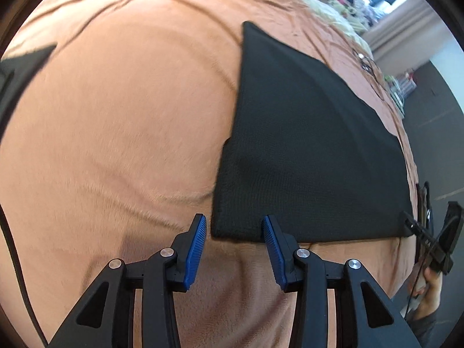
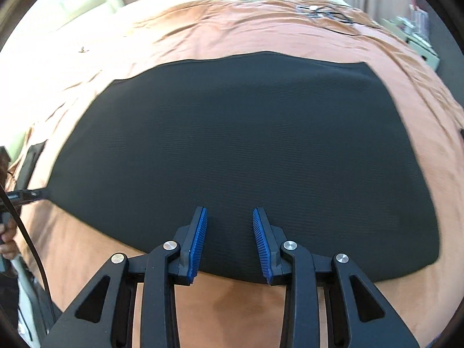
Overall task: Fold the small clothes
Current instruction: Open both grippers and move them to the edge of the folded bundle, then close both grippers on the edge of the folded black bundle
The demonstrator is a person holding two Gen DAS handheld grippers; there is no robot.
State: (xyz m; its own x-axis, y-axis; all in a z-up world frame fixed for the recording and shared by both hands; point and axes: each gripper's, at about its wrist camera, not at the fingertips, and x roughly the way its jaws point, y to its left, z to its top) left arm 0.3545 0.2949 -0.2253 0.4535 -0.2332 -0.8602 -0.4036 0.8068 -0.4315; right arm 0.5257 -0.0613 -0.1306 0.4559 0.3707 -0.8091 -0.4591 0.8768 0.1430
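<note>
Black knitted cloth (image 1: pixel 307 156), a flat folded piece of dark fabric, lay spread on the wrinkled peach-orange bedsheet (image 1: pixel 116 133), filling the 3 o'clock side of the left wrist view and nearly the whole middle of the right wrist view. At 6 o'clock in the left view the left gripper (image 1: pixel 235 226), black with blue ribbed pads, had its jaws parted with nothing pressed between them, hanging over the cloth's near left corner; whether a pad touched the hem could not be told. At 4 o'clock a hand (image 1: pixel 429 287) carried the other tool. In the right view the right gripper (image 2: pixel 230 217) stood at 6 o'clock over the cloth's near hem, jaws likewise apart and empty
</note>
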